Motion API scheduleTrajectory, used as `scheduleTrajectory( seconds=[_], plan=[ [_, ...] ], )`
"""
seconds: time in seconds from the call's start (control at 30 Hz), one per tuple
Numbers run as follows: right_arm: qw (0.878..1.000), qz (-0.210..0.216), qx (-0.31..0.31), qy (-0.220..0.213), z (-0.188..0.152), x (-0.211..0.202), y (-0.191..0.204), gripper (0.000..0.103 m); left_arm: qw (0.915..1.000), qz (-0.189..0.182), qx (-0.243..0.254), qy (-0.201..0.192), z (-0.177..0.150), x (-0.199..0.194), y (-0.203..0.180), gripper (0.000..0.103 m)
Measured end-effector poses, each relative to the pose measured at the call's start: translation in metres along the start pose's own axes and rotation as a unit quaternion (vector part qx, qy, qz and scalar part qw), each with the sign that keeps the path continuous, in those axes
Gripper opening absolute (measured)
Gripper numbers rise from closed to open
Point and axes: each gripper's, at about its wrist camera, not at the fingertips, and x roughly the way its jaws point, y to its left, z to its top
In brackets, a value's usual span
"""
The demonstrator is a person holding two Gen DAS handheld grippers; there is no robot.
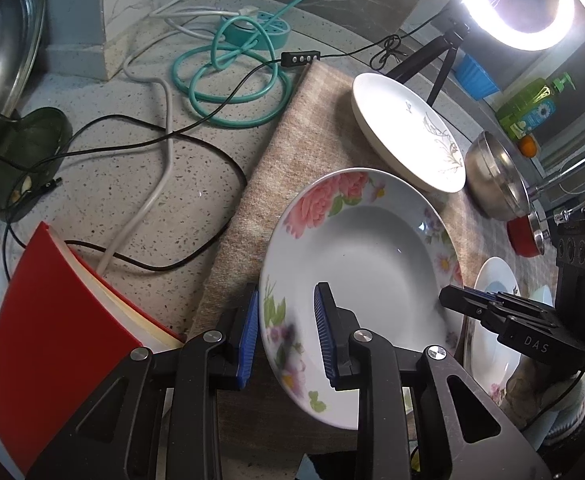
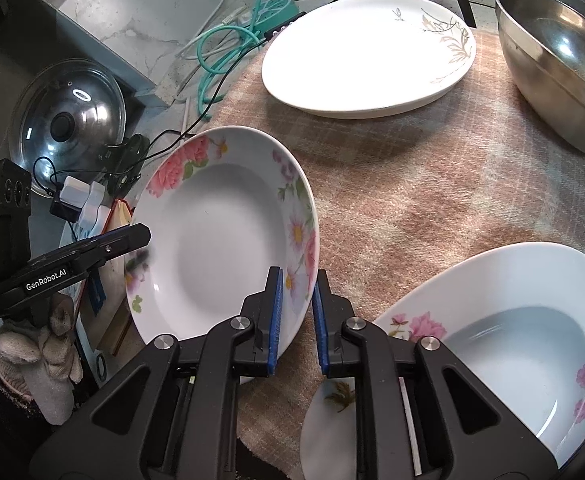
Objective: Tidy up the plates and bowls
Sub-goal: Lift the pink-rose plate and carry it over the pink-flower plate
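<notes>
Speckled counter (image 1: 132,168) carries plaid cloth (image 2: 432,184), coiled cables (image 1: 228,76), red book (image 1: 52,320). On cloth: white plate (image 2: 356,56), steel bowl (image 2: 556,64), floral plate (image 2: 532,344).

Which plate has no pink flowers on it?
The white plate at the far end of the cloth, with only pale golden leaves. The plate between both grippers and the deep plate nearby carry pink flowers.
</notes>
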Motion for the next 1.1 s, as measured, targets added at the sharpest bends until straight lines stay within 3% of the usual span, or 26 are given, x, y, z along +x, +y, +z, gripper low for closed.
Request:
scheduleTrajectory(
  seconds=[0.6,1.1],
  plan=[
    [0.998,-0.008,0.037,-0.056,-0.02,-0.071,-0.03,0.015,0.9975,-0.044,0.048,-0.025,0.006,-0.02,-0.059,0.025],
    [0.989,-0.053,0.119,-0.075,-0.073,-0.121,-0.1,0.015,0.9876,-0.096,0.122,0.02,-0.013,0.007,-0.138,0.025]
  ],
)
